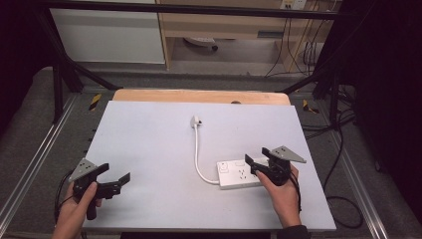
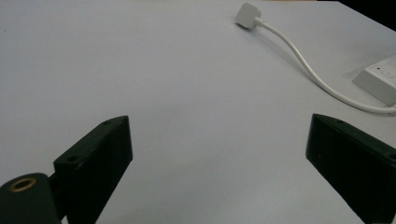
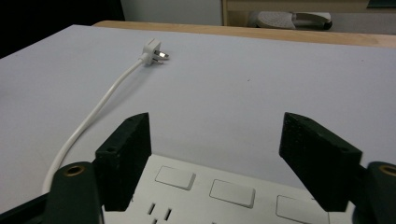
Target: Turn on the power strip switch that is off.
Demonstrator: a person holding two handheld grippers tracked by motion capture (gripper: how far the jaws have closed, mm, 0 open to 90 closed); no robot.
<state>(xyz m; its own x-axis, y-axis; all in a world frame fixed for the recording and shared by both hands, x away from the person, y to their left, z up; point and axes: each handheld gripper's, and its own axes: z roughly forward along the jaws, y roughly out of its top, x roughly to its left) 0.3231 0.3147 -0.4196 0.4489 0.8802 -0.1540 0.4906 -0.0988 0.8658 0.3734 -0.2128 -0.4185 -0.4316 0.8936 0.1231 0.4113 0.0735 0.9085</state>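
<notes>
A white power strip (image 1: 234, 175) lies flat right of the table's middle, and its white cable (image 1: 198, 154) curves away to a white plug (image 1: 197, 121). My right gripper (image 1: 257, 158) hovers open over the strip's right end. In the right gripper view its jaws straddle the power strip (image 3: 224, 196), whose switches show between them, with the plug (image 3: 153, 52) far off. My left gripper (image 1: 115, 173) is open near the table's front left, holding nothing. In the left gripper view the plug (image 2: 247, 14) and a corner of the strip (image 2: 380, 79) lie ahead to the right.
The white tabletop (image 1: 149, 139) sits on a wooden board (image 1: 199, 96) that shows at the far edge. Black frame posts (image 1: 57, 84) stand at both back corners. Loose black cables (image 1: 343, 149) trail on the floor to the right.
</notes>
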